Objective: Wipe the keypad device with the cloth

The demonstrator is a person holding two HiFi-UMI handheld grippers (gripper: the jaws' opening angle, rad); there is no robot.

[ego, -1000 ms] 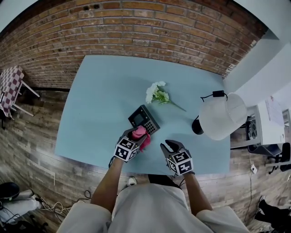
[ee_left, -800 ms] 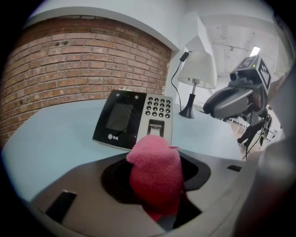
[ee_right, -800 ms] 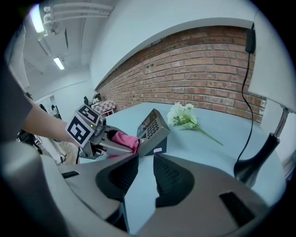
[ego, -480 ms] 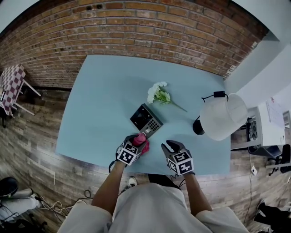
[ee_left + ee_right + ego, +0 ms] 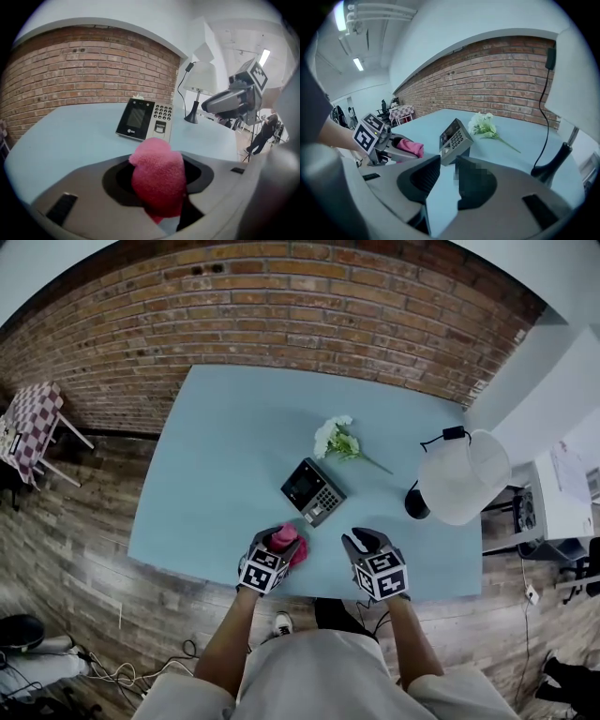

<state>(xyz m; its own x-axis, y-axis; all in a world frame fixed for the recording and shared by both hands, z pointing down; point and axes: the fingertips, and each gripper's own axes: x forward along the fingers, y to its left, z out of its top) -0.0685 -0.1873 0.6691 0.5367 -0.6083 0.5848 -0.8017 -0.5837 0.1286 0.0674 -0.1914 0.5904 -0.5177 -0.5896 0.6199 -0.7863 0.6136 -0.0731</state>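
Nearest to the person, the left gripper (image 5: 282, 546) was closed tightly on the pink cloth (image 5: 157, 180), which bulged out in a soft lump between its jaws. Beside it, the right gripper (image 5: 362, 540) hovered over the near edge of the bench (image 5: 216, 446) with its jaws a little apart and nothing between them. Compared with one second before, the left gripper had drawn back toward the person. Then the cloth lay against the near corner of the keypad device (image 5: 312, 490); now a strip of bare bench showed between them. The right gripper had kept almost the same place. The keypad device lay flat near the middle of the bench, turned at an angle, with its dark screen to the left and its keys to the right. It did not seem to have shifted by the wiping. I judged that one wiping stroke had ended, or that the wiping was finished, though the pictures could not tell me which. Behind the device lay the white flowers (image 5: 336, 439), to the right stood the lamp (image 5: 464, 479), and farthest away was the brick wall (image 5: 309, 306).
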